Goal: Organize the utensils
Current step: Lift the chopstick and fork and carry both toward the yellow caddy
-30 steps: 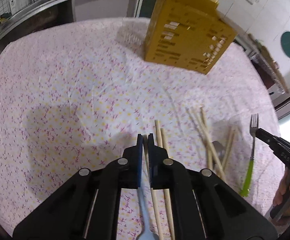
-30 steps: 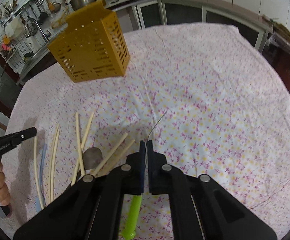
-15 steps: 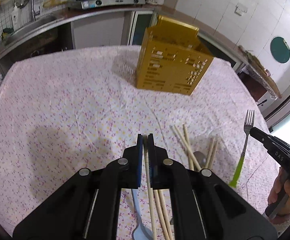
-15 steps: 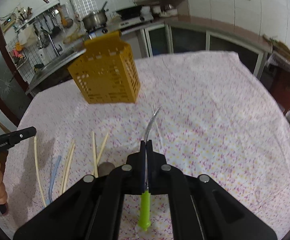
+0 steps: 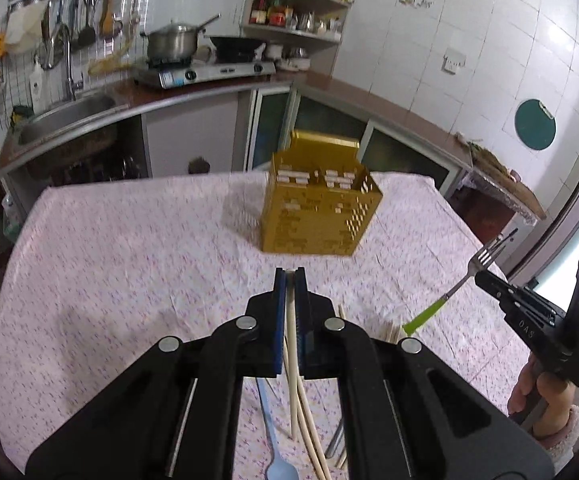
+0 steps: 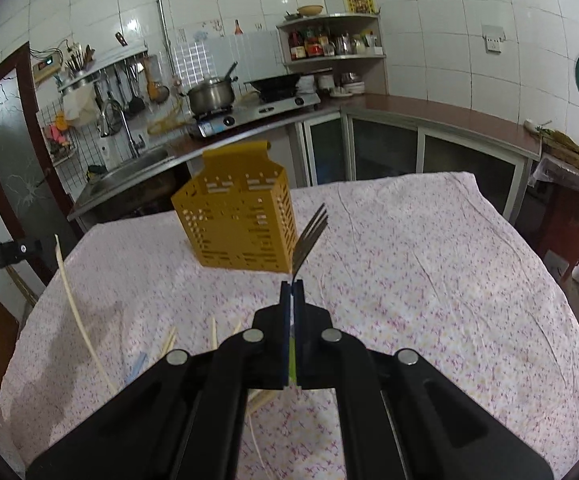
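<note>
A yellow perforated utensil holder point(image 5: 319, 210) stands upright on the floral tablecloth, also in the right wrist view point(image 6: 239, 226). My left gripper point(image 5: 289, 276) is shut on a pale chopstick point(image 5: 292, 360) and holds it above the table. It shows from the right wrist view point(image 6: 75, 312) hanging from the left gripper point(image 6: 35, 246). My right gripper point(image 6: 293, 286) is shut on a green-handled fork point(image 6: 309, 234), tines up, near the holder. From the left wrist view the fork point(image 5: 449, 292) sticks out of the right gripper point(image 5: 483, 278).
Loose chopsticks point(image 6: 169, 340) and a blue spoon point(image 5: 275, 448) lie on the tablecloth point(image 5: 129, 260) below the grippers. A kitchen counter with sink point(image 5: 65, 116) and stove point(image 5: 205, 72) runs behind the table. A doorway is at the far right.
Both grippers have risen from the table, the left lifting the chopstick and the right lifting the fork. Both views now tilt up toward the holder and kitchen.
</note>
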A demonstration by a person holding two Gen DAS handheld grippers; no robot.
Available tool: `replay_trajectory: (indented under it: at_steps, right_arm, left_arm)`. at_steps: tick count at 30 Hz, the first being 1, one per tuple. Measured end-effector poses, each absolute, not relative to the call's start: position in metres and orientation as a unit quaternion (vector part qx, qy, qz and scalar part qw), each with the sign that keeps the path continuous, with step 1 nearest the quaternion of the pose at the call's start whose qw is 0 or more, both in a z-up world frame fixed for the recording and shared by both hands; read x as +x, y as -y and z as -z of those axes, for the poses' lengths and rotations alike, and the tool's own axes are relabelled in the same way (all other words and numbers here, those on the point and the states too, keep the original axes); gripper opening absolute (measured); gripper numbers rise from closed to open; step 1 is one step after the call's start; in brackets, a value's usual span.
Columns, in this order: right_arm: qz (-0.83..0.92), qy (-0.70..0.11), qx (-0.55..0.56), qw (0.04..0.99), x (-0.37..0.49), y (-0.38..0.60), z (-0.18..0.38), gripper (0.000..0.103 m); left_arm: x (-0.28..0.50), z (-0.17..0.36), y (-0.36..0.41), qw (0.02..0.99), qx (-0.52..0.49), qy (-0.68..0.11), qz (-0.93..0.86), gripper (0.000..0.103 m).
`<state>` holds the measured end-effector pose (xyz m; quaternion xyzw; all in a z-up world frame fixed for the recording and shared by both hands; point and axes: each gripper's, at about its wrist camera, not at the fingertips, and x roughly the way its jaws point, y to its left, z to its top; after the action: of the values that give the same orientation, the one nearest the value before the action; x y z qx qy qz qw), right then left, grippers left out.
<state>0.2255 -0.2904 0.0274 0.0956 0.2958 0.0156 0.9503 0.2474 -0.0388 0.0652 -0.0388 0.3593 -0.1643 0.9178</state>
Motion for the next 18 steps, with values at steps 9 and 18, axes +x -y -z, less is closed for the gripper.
replay_trajectory:
  at_steps: [9,18]
  right_arm:
    - [-0.014,-0.268,0.09,0.959,0.238,0.287,-0.044,0.002]
    - [-0.021,-0.255,0.086,0.963,0.254,0.278,-0.055,0.002]
  left_arm:
    - [0.258,-0.1,0.04,0.938,-0.043,-0.303,0.163,0.0]
    - [0.277,-0.109,0.05,0.942,-0.037,-0.29,0.162,0.0]
